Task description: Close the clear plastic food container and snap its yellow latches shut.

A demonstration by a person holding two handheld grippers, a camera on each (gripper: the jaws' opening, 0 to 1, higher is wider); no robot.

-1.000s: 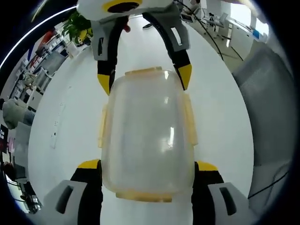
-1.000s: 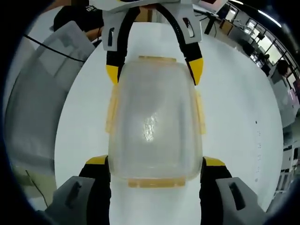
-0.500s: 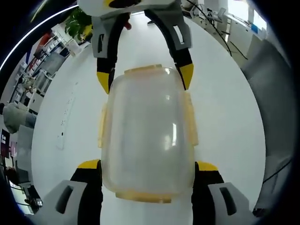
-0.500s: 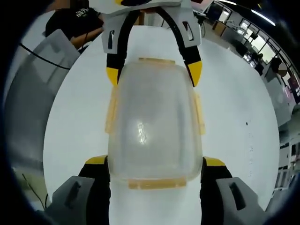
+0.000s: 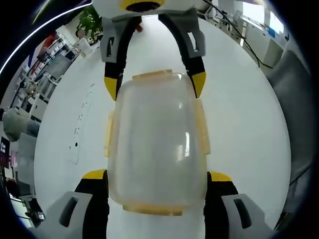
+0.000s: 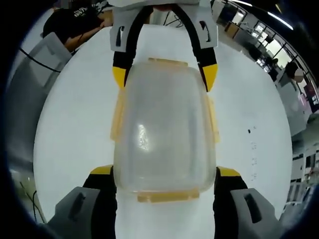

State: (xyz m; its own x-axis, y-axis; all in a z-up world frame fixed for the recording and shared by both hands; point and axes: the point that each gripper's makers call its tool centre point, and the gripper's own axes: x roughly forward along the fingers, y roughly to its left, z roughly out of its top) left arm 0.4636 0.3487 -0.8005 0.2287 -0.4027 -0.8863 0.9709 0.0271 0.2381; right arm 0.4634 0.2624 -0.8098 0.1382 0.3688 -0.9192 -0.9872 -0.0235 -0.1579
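Observation:
A clear plastic food container with yellow latches hangs above a white table, held from both ends. My left gripper is shut on its near end in the left gripper view, one jaw against each long side. At the far end my right gripper clamps it the same way. In the right gripper view the container sits between my right gripper below and my left gripper above. Yellow side latches lie along the container's flanks; whether they are snapped I cannot tell.
A white power strip lies on the table to the left; the power strip is at the right in the other view. A grey chair back stands at the table edge. A person in a dark shirt sits beyond. A plant stands far off.
The container and both grippers keep the same hold on each other. The background has slid in both views, so both hands have carried the container over the table.

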